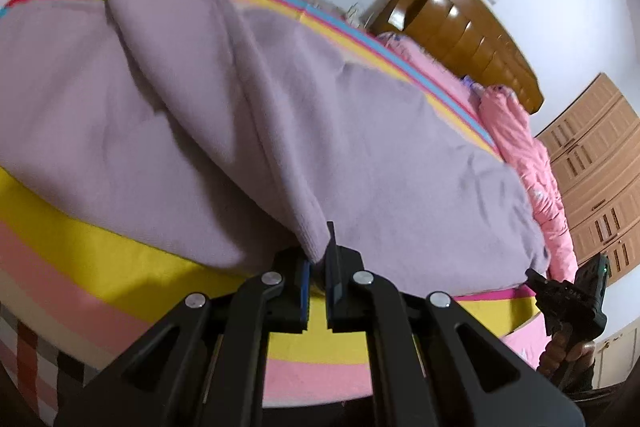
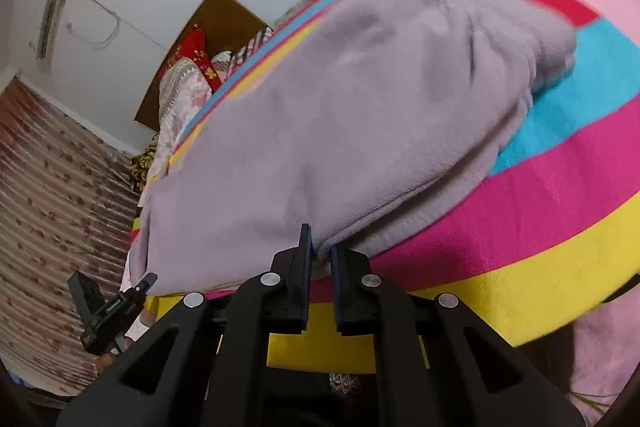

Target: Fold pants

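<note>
Pants (image 1: pixel 360 147), one lilac pair, hem pinched by left claw (image 1: pixel 318 267) and right claw (image 2: pixel 322 259)

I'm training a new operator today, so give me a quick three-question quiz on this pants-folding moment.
1. True or false: the left gripper has its jaws closed on an edge of the lilac pants.
2. What do the pants lie on? A) a wooden floor B) a striped bedspread C) a glass table
3. Fill in: the right gripper grips the pants' ____ edge, the one toward the camera.

Key: 1 true; 2 B; 3 near.
</note>
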Demonstrator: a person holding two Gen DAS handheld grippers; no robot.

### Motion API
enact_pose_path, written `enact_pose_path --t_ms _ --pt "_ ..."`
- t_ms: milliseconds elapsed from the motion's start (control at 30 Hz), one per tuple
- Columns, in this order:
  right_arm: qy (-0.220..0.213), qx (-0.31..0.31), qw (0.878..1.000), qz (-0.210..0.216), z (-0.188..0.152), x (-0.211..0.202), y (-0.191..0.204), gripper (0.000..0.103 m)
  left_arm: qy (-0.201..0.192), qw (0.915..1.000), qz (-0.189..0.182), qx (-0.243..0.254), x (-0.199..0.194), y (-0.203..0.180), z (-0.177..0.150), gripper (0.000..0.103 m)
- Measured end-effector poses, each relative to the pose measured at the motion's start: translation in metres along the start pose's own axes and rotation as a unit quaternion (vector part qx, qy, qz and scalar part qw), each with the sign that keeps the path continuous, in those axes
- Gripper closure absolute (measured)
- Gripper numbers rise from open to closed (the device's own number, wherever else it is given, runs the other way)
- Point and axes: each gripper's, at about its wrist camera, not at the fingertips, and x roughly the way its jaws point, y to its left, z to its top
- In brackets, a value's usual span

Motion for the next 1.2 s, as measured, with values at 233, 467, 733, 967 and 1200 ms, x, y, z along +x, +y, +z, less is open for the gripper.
enact_pose_path --t_ms 233,467,733,967,1200 --pt "-0.006 0.008 1.000 0.006 -0.004 0.000 0.000 0.096 -0.005 1.0000 0.000 0.001 -0.003 0.001 -0.003 0.098" --pt "0.011 0.018 1.000 0.014 0.004 -0.012 0.002 0.073 -0.009 0.9999 0.009 -0.003 -0.016 0.001 0.002 0.053" --pt "-0.108 -0.107 0.984 -0.088 0.042 -0.058 0.040 0.051 -0.134 0.9873 -0.009 0.085 -0.065 -0.053 0.043 0.003" --pt "-0.050 -0.212 0.967 -0.130 0.035 0.011 0.080 0.037 0.019 0.9852 0.021 0.169 0.049 -0.105 0.043 0.003" --pt "-0.014 -0.273 0.945 -0.178 0.002 0.021 0.058 0.034 0.037 0.9539 0.085 0.285 0.075 -0.099 0.000 0.002"
